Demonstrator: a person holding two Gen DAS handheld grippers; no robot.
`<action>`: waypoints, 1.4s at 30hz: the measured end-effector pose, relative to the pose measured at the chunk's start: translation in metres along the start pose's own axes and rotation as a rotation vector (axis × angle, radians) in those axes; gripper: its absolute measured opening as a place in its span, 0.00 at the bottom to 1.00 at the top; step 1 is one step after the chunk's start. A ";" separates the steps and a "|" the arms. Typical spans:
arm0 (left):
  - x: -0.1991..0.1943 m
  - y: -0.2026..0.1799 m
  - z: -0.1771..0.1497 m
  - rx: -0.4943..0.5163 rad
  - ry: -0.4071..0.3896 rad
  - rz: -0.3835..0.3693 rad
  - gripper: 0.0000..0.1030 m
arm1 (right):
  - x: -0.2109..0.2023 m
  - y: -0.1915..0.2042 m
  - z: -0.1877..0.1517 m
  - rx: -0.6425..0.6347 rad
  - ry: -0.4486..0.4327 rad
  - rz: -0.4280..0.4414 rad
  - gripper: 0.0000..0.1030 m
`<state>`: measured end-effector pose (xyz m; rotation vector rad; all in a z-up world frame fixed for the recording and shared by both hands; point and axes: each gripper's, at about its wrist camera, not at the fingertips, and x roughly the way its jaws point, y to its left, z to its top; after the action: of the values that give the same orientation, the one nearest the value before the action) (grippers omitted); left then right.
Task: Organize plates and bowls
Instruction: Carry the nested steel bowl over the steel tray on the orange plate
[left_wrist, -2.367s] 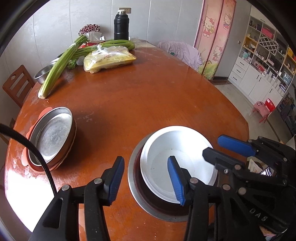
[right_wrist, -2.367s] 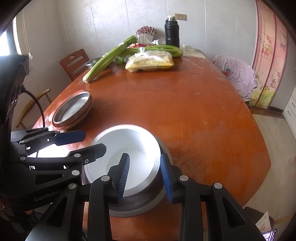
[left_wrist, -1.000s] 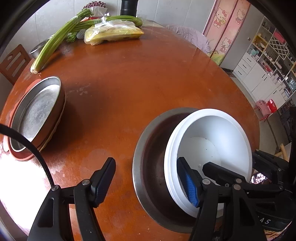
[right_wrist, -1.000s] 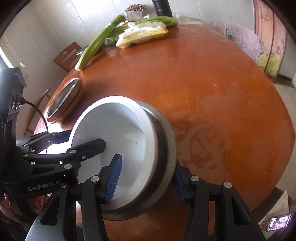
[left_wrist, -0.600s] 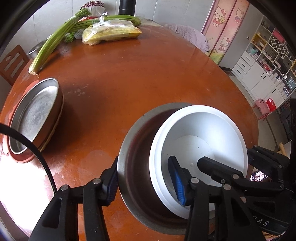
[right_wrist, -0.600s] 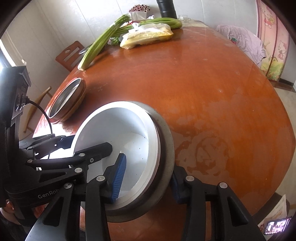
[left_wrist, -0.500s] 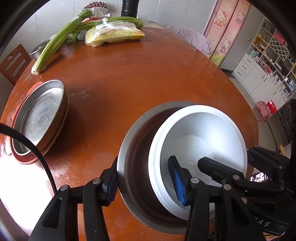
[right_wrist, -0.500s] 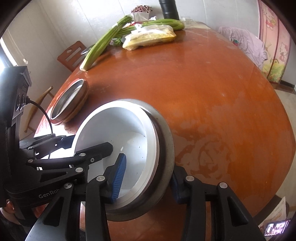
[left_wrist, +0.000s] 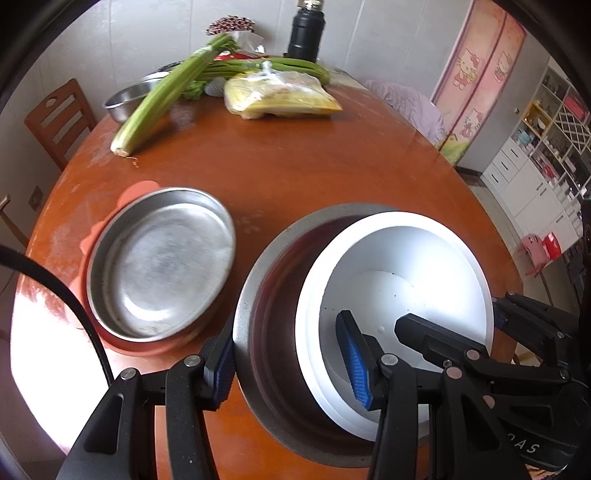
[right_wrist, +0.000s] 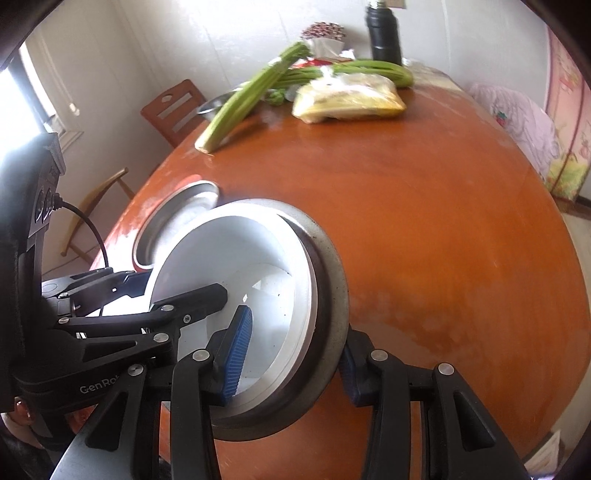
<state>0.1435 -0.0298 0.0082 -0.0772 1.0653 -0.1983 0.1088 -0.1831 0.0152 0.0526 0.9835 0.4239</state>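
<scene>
Steel basin (left_wrist: 273, 295) with white bowl (left_wrist: 402, 273) nested inside is lifted off the table (left_wrist: 332, 158), tilted, carried by both grippers. Left gripper (left_wrist: 288, 360) pinches the basin's left wall: one finger outside the rim, the other inside the bowl. Right gripper (right_wrist: 295, 347) does the same on the right wall, closed across basin and bowl rims together. Target looks like the steel plate (left_wrist: 159, 258) sitting on the orange plate (left_wrist: 107, 236), just left of the basin.

Risks: bowl sits loose and off-centre in the basin, so more tilt could slide it out. Each grip is a thin rim pinch on smooth metal, so any mismatch between the hands could twist the basin free. Set down off-centre, it could shove the plate stack.

Versus 2.4 s ago: basin was flat on the table, grippers open above it. Now both clamped, basin raised and moved left, plate stack much closer. Celery (left_wrist: 166, 92) and yellow bag (left_wrist: 280, 98) at the far edge haven't moved
</scene>
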 end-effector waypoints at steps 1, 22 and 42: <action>-0.003 0.008 0.003 -0.011 -0.006 0.005 0.49 | 0.002 0.006 0.005 -0.009 -0.001 0.005 0.44; -0.039 0.125 0.042 -0.142 -0.108 0.085 0.49 | 0.049 0.112 0.091 -0.197 -0.023 0.084 0.44; 0.006 0.152 0.042 -0.155 -0.052 0.096 0.49 | 0.108 0.117 0.103 -0.182 0.074 0.091 0.44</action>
<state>0.2017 0.1165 -0.0010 -0.1694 1.0288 -0.0266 0.2067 -0.0210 0.0134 -0.0833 1.0142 0.6013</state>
